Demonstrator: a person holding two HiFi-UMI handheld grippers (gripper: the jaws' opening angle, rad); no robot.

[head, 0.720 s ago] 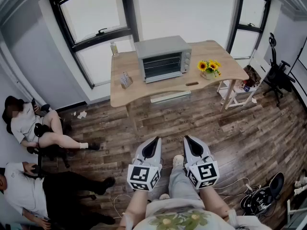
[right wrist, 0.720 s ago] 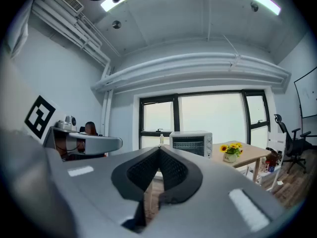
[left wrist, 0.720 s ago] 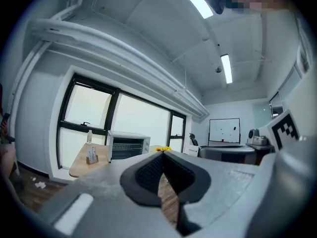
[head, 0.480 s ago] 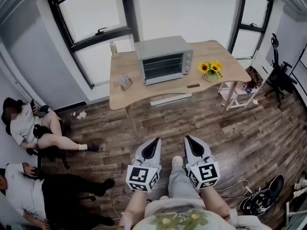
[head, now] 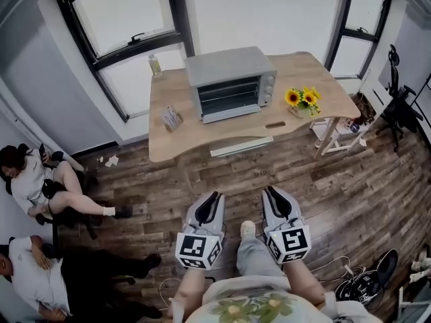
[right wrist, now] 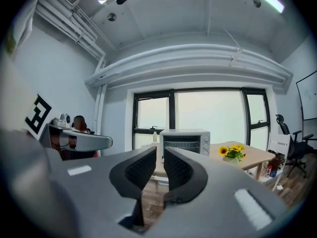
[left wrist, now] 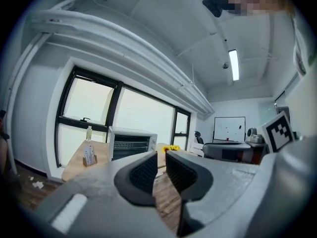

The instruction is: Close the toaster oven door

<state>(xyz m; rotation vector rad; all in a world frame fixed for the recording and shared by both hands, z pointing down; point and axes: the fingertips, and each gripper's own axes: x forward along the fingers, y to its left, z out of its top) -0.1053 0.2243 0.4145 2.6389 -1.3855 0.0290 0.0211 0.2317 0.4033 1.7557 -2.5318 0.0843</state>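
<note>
Head view: toaster oven sits at the back middle of the wooden counter, well apart from both claws, and its door looks upright against the front. Sunflowers sit to the oven's right. Left claw and right claw are side by side over the plank floor.

Left gripper view: left claw is all but closed with only a thin slit, and it holds nothing. The oven is far ahead.

Right gripper view: right claw is the same, a thin slit and empty. The oven is straight ahead.

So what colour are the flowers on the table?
Yellow petals with dark centres: the sunflowers show best in the head view.
</note>
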